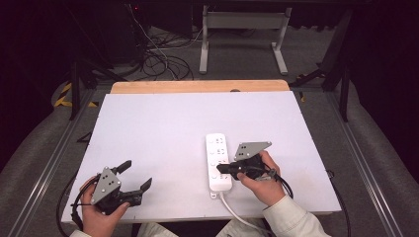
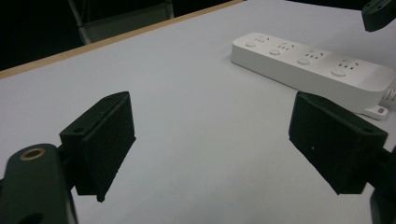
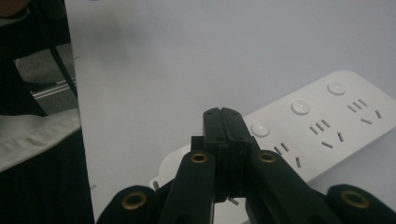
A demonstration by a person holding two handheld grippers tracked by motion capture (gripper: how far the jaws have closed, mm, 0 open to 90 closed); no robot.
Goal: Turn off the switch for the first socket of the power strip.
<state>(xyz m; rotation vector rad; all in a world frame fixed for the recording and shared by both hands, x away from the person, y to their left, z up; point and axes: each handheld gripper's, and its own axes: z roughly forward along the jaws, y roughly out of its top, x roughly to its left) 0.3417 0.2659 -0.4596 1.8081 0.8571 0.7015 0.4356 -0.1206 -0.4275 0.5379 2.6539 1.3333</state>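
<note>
Desk: a white board (image 1: 163, 133) lies flat on top, with a strip of wood (image 1: 197, 87) along the far edge.
Power strip: a long white power strip (image 1: 218, 160) lies flat on the desk, a bit right of the middle and toward the near side. It runs from near to far.
Buttons: 4 round buttons show on it in the left gripper view, 1 beside each set of plug holes.
Cord: a white cord (image 1: 236, 212) leaves the near end of the power strip and goes off the near edge of the desk.
Left hand-held gripper: the left hand-held gripper (image 1: 137, 175) is at the near left part of the desk. Its 2 black jaws are wide apart and hold nothing. It is well apart from the power strip.
Right hand-held gripper: the right hand-held gripper (image 1: 219, 169) is over the near part of the power strip. Its 2 jaws are pressed together with nothing between them. The tips are just above or on the strip near a button; it is hard to tell if they touch.
Hands: a hand (image 1: 99, 219) holds the left one, and a hand (image 1: 264, 180) in a pale sleeve (image 1: 289, 217) holds the right one.
</note>
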